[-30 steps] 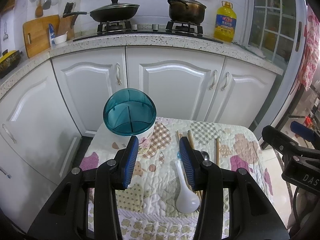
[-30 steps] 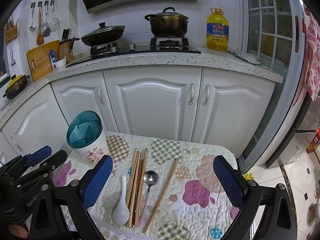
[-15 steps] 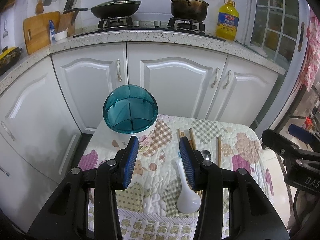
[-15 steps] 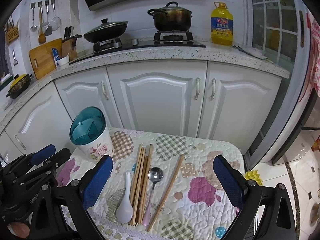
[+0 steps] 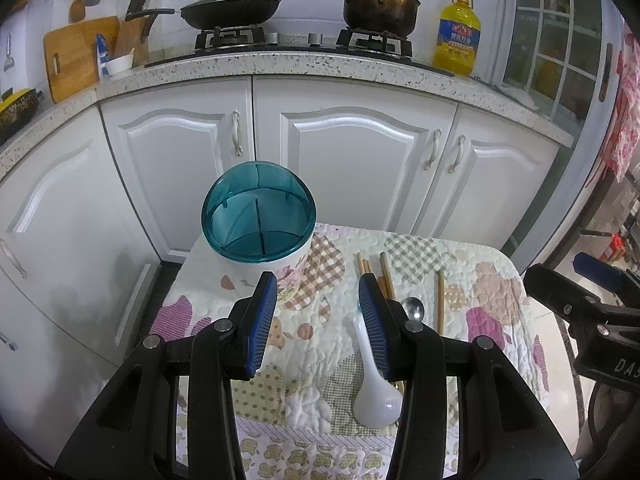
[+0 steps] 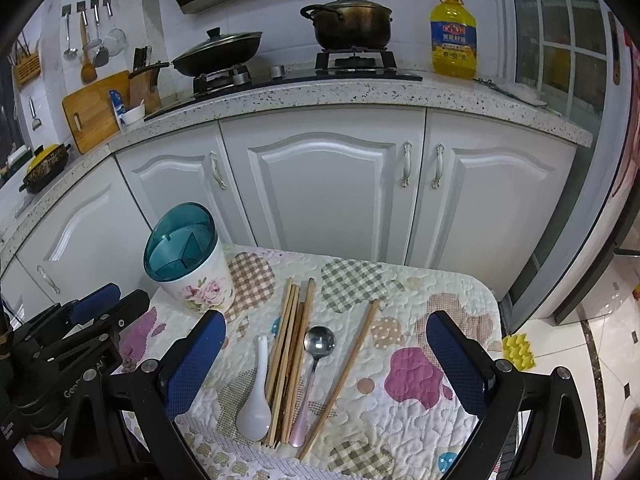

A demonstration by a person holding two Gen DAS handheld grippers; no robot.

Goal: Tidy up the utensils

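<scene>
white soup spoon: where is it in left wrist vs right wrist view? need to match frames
Left wrist: white soup spoon lies low, right of centre, partly behind the left tool's right finger.
Right wrist: low, left of centre, leftmost in the utensil row, beside the chopstick bundle.
Shared landmark: teal-lidded utensil holder.

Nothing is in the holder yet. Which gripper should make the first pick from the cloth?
Right, probably. The right gripper has wide-open jaws framing the chopsticks, metal spoon and white spoon. The left gripper, open narrower, faces the holder, utensils beside and behind its right finger.
</scene>
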